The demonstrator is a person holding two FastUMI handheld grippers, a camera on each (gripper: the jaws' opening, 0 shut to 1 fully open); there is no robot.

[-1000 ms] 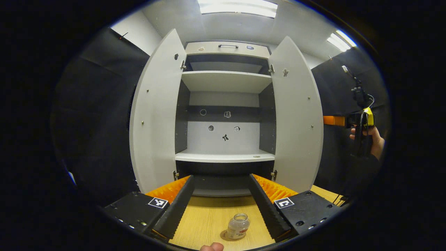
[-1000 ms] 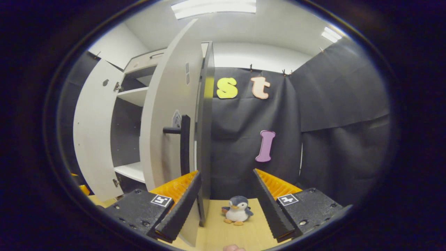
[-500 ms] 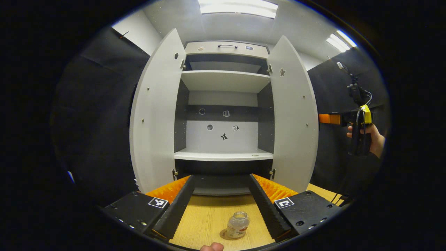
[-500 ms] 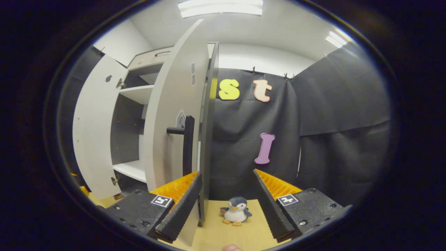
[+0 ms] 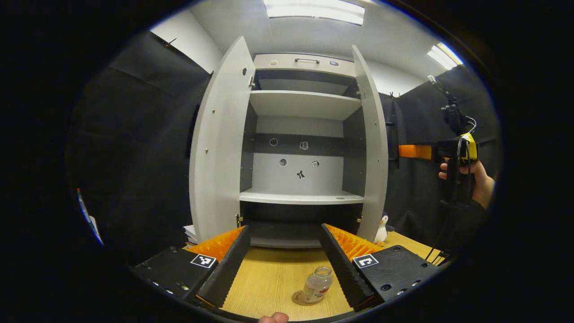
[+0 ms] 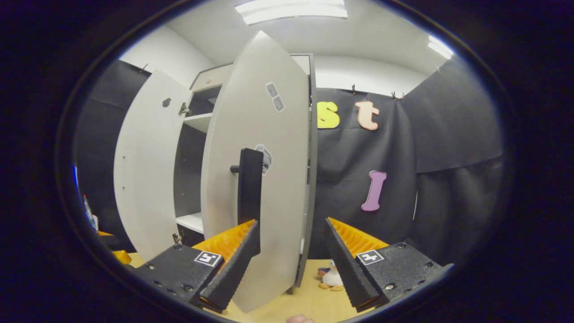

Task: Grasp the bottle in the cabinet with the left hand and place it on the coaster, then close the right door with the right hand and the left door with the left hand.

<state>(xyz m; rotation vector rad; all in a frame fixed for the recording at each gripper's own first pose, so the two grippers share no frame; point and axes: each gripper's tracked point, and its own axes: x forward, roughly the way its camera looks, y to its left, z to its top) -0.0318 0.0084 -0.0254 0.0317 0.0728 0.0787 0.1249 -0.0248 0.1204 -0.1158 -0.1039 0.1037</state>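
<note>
One cabinet [image 5: 305, 105] stands at the far side of the wooden table [image 5: 269, 278], both of its doors open; that makes two doors, the left door [image 5: 219, 148] swung wide toward me and the right door [image 5: 373, 148] turned nearly edge-on in the left gripper view. Inside I count two pale shelves, both bare, and a few small stickers on the back panel.

One bottle [image 5: 317, 285], clear with its mouth open, stands upright on one round coaster [image 5: 299, 299] on the near part of the table, well apart from the cabinet; it sits between the spread fingers of the left gripper [image 5: 283, 264], which touch nothing and hang above the tabletop.

The right gripper [image 6: 292, 262] is likewise splayed wide with nothing between its fingers; in the right gripper view the outer face of the right door [image 6: 264, 170] fills the space just ahead of it, and the single dark handle [image 6: 249, 184] stands just above its left finger; whether that finger touches the door I cannot tell. From the left gripper view the same tool appears far right, held in a hand [image 5: 476, 179], its tip near the door's outer side.

One toy penguin [image 6: 331, 277] sits on the table beyond the right door's foot.
</note>
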